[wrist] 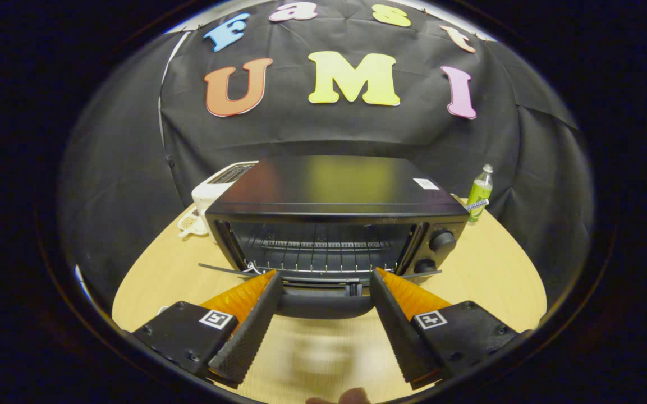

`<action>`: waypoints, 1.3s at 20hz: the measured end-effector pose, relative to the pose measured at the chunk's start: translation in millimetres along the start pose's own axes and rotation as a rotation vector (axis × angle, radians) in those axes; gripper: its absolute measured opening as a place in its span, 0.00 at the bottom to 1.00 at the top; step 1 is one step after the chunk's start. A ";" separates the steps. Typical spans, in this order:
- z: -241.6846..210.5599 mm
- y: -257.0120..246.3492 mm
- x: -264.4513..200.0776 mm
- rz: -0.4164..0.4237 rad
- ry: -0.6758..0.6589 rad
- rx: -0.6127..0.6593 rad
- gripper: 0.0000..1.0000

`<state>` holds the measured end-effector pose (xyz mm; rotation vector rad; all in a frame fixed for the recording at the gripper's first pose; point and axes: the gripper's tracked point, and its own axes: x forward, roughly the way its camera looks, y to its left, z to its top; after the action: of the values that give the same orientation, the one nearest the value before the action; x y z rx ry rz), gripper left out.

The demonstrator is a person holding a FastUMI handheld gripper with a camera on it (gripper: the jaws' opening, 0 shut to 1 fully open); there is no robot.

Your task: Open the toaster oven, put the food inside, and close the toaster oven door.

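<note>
Toaster oven sits just ahead of the gripper on the wooden table, and its door hangs down towards the fingers, leaving the wire rack exposed. The jaws stand wide apart and hold nothing; their tips flank the lowered door's handle, one at each side, though whether either touches it cannot be told. A pale blurred patch lies on the table between the fingers (possibly the food, but too smeared to name). Beyond the door, two knobs sit at the oven's right. A white toaster and a small dish stand behind the oven on the left, and a green bottle on the right.

Judging from this, the opening step looks done and the loading is next. The risk is the low door: a careless reach could knock it, or shove the light oven backwards into the toaster. Wide jaws could also catch the door's edges.
</note>
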<state>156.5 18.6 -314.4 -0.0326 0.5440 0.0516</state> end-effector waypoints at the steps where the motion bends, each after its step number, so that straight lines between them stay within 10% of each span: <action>1: -7.3 0.3 -2.6 0.002 0.002 -0.011 1.00; 10: -86.8 -6.5 -24.9 0.046 0.159 -0.044 1.00; 26: 25.9 -10.1 -156.6 0.255 0.008 0.066 1.00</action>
<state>36.7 3.3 -210.9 0.1013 0.5555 0.2821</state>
